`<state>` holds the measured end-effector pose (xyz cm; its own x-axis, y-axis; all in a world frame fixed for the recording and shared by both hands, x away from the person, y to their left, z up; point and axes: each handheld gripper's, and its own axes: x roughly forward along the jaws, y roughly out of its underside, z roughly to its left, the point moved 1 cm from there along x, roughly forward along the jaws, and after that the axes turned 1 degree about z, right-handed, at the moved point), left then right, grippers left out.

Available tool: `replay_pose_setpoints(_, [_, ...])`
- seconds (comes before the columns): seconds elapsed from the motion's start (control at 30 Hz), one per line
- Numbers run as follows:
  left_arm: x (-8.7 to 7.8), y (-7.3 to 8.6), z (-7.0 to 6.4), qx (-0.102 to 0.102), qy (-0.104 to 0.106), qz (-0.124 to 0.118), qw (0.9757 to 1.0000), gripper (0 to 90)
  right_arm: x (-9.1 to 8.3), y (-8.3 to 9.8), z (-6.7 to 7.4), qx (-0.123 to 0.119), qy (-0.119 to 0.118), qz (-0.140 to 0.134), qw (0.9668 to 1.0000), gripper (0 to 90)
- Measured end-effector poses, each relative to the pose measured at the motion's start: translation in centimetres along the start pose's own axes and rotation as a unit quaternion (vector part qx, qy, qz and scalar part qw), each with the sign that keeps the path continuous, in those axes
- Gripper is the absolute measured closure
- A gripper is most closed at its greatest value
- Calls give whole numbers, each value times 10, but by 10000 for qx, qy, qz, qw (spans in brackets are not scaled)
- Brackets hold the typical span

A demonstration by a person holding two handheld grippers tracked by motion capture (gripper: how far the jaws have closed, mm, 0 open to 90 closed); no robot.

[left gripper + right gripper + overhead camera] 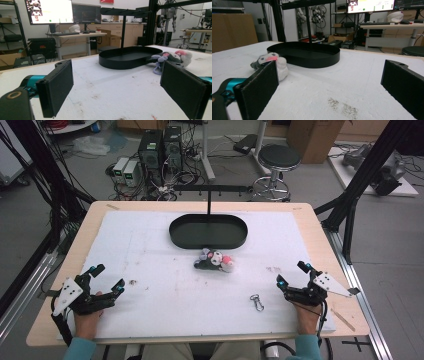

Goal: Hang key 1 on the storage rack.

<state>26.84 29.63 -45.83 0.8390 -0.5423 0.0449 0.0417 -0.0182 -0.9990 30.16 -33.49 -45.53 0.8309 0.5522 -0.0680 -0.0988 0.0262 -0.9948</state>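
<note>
In the high view, the left gripper [108,279] and the right gripper [292,274] are held low at the near corners of the table [310,215], both with jaws spread and nothing between them. A small plush toy [215,260] is seen ahead of and between them, just in front of the black oval tray [208,231]; a metal clasp [257,301] lies near the right gripper. In the left gripper view, the spread jaws frame bare white mat [112,87], with the toy [172,58] ahead to the right, touching the tray [127,57]. In the right gripper view, the toy [273,62] is found ahead-left beside the tray [309,57].

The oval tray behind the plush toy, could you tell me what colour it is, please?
The tray is plain black, clearest in the high view.
</note>
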Motion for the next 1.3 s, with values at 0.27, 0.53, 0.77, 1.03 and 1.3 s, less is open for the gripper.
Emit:
replay_pose_setpoints(0.27, [0,0,0,-13,2,-9,10000,117,0,0,-1,-27,-21,-51,10000,7])
replay_pose_setpoints(0.53, [0,0,0,-10,2,-8,10000,118,-1,-8,1,-44,-67,-115,9999,7])
replay_pose_setpoints(0.77, [0,0,0,12,-1,4,10000,118,2,-22,5,-110,-247,-28,9996,7])
replay_pose_setpoints(1.03, [0,0,0,14,-2,0,10000,118,12,-48,6,-287,-530,227,9979,6])
replay_pose_setpoints(1.3, [0,0,0,14,-3,3,10000,118,37,-82,14,-685,-987,696,9903,7])
